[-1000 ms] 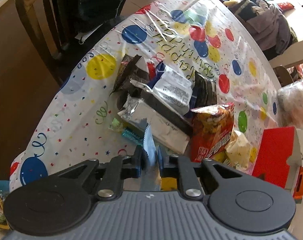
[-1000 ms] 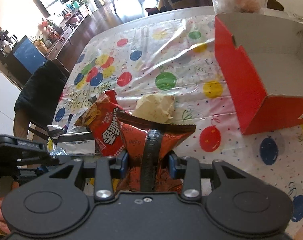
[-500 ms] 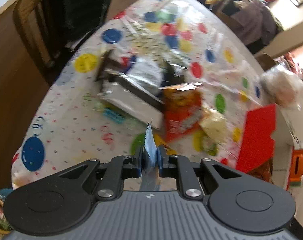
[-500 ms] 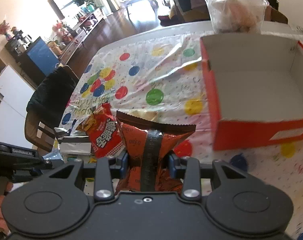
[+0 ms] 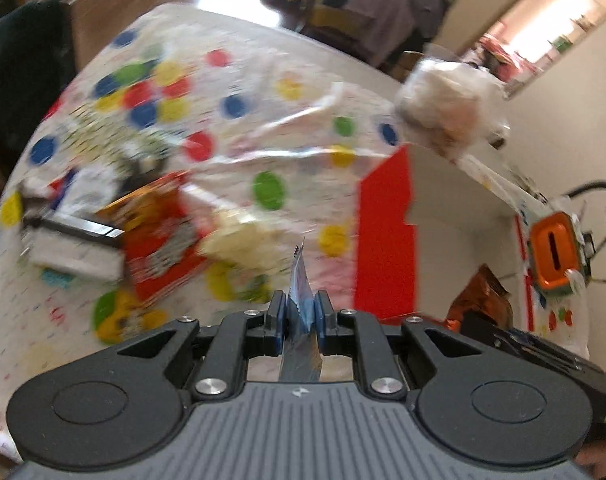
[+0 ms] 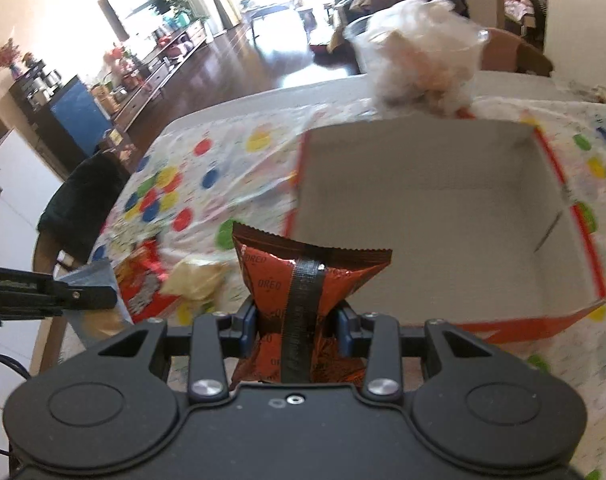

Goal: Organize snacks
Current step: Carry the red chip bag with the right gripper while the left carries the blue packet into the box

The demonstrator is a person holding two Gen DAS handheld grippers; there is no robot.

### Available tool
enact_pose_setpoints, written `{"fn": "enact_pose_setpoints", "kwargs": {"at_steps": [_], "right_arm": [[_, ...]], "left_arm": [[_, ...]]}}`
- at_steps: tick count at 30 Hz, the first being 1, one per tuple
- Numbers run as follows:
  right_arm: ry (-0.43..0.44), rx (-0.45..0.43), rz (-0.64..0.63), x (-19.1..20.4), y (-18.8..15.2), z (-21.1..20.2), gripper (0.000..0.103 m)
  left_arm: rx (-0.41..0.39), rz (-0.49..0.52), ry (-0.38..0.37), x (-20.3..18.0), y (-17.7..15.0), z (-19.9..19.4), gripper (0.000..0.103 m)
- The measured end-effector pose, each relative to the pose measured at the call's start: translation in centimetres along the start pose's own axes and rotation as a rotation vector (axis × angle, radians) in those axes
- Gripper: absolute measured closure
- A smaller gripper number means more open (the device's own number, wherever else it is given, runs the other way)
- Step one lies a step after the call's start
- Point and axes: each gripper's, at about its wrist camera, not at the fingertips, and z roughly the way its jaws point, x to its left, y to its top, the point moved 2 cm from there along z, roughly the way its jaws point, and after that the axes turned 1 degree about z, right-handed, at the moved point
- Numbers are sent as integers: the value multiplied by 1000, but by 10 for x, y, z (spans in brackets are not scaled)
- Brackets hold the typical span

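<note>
Snacks observed at three locations. One red-brown Oreo pack [image 6: 303,276] is clamped in the right gripper [image 6: 297,330], held above the near edge of the open red cardboard box [image 6: 575,240]. One thin blue-silver wrapper [image 5: 301,300] is pinched edge-on in the left gripper [image 5: 300,320]. Remaining packets [image 5: 159,240] lie loose on the polka-dot birthday tablecloth [image 5: 263,120], left of the box.

Left gripper [image 5: 299,314] and right gripper [image 6: 297,326] both clamped, seemingly angled downward.
</note>
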Motion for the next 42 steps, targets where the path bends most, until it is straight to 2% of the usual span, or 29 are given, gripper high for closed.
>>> {"fn": "enact_pose_setpoints", "kwargs": {"at_steps": [8,17,21,26,30,33,36,42], "right_arm": [[-69,-28,28,-65,27,0,66],[-112,-1,21,-118,45,16,66],[-110,21,19,-128,50,25,66],[-135,59,-22,-132,51,41,66],[-127,106,-24,-134,50,57,66],[-107,144,-19,-136,48,67,66],[-98,176,-30,-136,46,75,66],[-102,224,-47,-137,41,89,66]], "left_arm": [[-12,189,-23,-89,18,31,89],[11,299,0,-163,33,79,89],[48,316,-9,-181,38,105,89],[81,349,34,-198,39,137,89],[119,339,59,-202,38,163,89],[179,337,38,-205,35,179,89],[216,358,57,-210,30,191,89],[273,330,79,-209,26,207,89]]}}
